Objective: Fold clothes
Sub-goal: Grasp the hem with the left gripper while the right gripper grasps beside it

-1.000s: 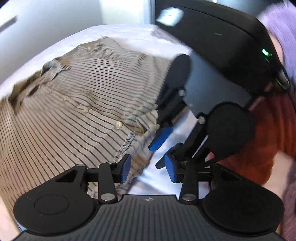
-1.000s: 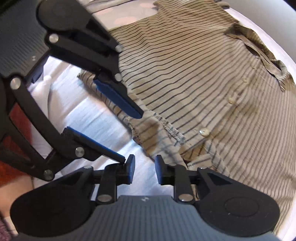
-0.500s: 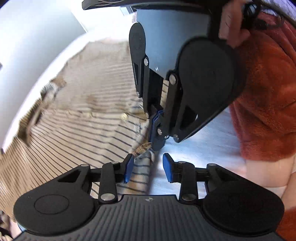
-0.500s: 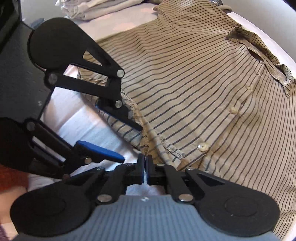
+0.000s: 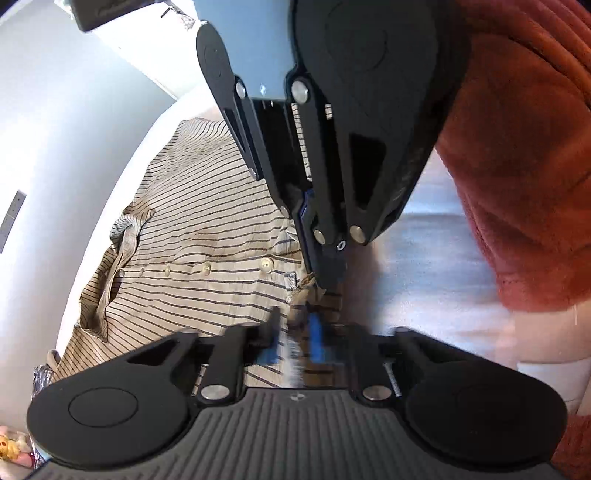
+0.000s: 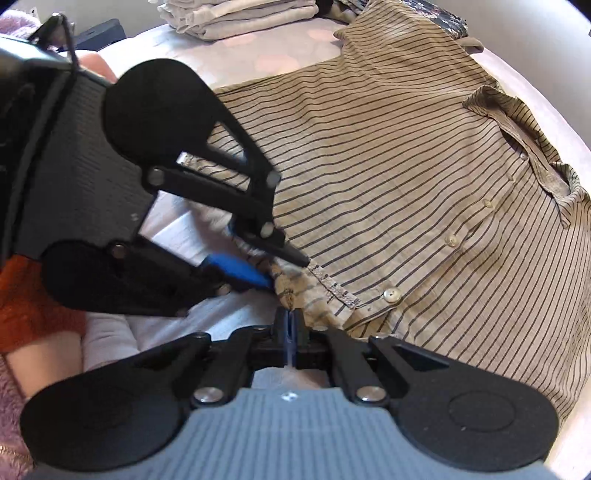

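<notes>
A beige shirt with dark stripes [image 5: 192, 236] [image 6: 406, 166] lies buttoned and spread flat on a white sheet, collar at the far end. My right gripper [image 6: 290, 325] is shut on the shirt's bottom hem at the button placket, and its tip [image 5: 330, 273] shows in the left wrist view holding that corner slightly raised. Just beside it, my left gripper [image 5: 293, 339] [image 6: 280, 266] is closing its jaws on the same hem. Striped cloth sits between its blue pads, which are blurred in its own view.
A pile of folded light clothes [image 6: 240, 18] and a dark patterned garment [image 6: 443, 14] lie at the far edge of the sheet [image 5: 424, 266]. The person's orange fleecy sleeve [image 5: 517, 166] is close on the right. A pale wall [image 5: 55, 110] runs along the left.
My right gripper shut on the hem corner and rose a little with it. My left gripper rolled, dropped toward the hem, and its jaws narrowed around the cloth.
</notes>
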### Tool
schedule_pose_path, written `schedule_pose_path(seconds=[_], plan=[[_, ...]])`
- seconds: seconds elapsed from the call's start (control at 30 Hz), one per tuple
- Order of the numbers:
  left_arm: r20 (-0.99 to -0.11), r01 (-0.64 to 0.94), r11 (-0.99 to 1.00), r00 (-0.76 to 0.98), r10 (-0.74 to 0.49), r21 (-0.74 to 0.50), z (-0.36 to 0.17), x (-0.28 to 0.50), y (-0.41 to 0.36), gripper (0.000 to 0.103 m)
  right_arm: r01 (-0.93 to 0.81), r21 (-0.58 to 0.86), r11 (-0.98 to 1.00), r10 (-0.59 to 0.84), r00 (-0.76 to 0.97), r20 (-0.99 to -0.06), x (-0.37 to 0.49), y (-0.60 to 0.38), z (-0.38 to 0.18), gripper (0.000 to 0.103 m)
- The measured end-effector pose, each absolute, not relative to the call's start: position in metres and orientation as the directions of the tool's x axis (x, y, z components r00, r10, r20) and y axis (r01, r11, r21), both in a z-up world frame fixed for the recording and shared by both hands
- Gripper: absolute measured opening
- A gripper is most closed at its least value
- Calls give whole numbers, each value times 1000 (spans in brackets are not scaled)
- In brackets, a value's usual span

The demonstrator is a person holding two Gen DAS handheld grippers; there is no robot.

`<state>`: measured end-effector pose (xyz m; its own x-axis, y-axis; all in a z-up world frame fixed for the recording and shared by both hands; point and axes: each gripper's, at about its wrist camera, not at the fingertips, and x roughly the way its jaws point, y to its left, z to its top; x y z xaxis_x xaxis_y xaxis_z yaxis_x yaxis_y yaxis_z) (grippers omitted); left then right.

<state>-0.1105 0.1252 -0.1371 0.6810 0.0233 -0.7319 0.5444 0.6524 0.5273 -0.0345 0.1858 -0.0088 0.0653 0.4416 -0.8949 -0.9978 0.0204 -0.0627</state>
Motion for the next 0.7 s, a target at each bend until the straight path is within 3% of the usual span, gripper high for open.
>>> schedule_pose_path(seconds=[0.1,0.17,0.2,0.23,0.6,0.67,0.7], plan=[[-750,549,716,659,-52,432,-121,-110,128,1,-997,-70,44,451,83,-888,-36,181,-4,8],[-756,527,764,649,-81,371,-111,-106,134,1,-996,-66,68,465,90,-881,-37,175,1,24],[-758,513,788,646,-93,340,-107,-104,138,1,-994,-70,81,469,100,-878,-38,173,2,39],[-760,502,809,641,-110,306,-103,-100,142,0,-992,-80,95,470,116,-875,-41,173,2,41],[-763,391,914,622,-176,107,-80,-93,165,0,-932,-202,302,499,335,-800,-58,178,-3,47],[-758,377,923,625,-190,80,-76,-93,169,0,-911,-219,348,482,375,-792,-57,179,-5,43],[-760,375,923,624,-184,84,-75,-94,169,0,-902,-228,367,472,392,-790,-56,178,-4,35]])
